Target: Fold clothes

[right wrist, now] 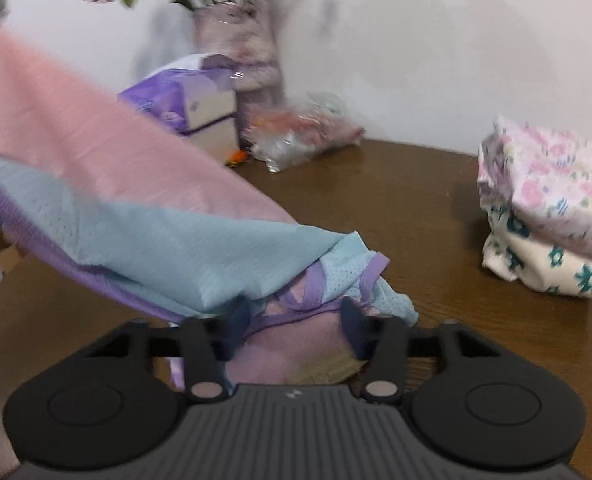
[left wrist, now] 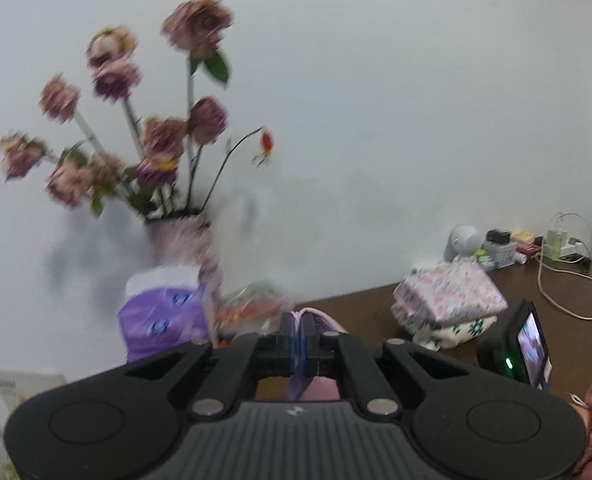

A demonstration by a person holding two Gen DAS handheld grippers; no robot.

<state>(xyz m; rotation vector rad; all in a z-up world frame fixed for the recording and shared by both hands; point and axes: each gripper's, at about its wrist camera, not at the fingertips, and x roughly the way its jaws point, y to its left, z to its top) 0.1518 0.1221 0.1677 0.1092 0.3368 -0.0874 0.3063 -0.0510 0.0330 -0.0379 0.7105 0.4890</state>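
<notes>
A pink, light-blue and purple garment point(right wrist: 144, 216) hangs stretched in the air above the brown table point(right wrist: 416, 208). My left gripper point(left wrist: 301, 330) is shut on a pink and purple edge of the garment point(left wrist: 316, 322), held high and facing the wall. My right gripper point(right wrist: 296, 320) is open, its two fingers either side of the garment's bunched blue and purple end, which drapes between them over a pink fold. The right gripper's body also shows in the left wrist view point(left wrist: 516, 348).
A stack of folded floral clothes point(right wrist: 552, 208) lies on the table at the right, also in the left wrist view point(left wrist: 448, 300). At the wall stand a vase of flowers point(left wrist: 184, 240), a purple tissue pack point(left wrist: 164, 316) and a plastic bag point(right wrist: 300, 132). Cables and small items point(left wrist: 556, 256) sit far right.
</notes>
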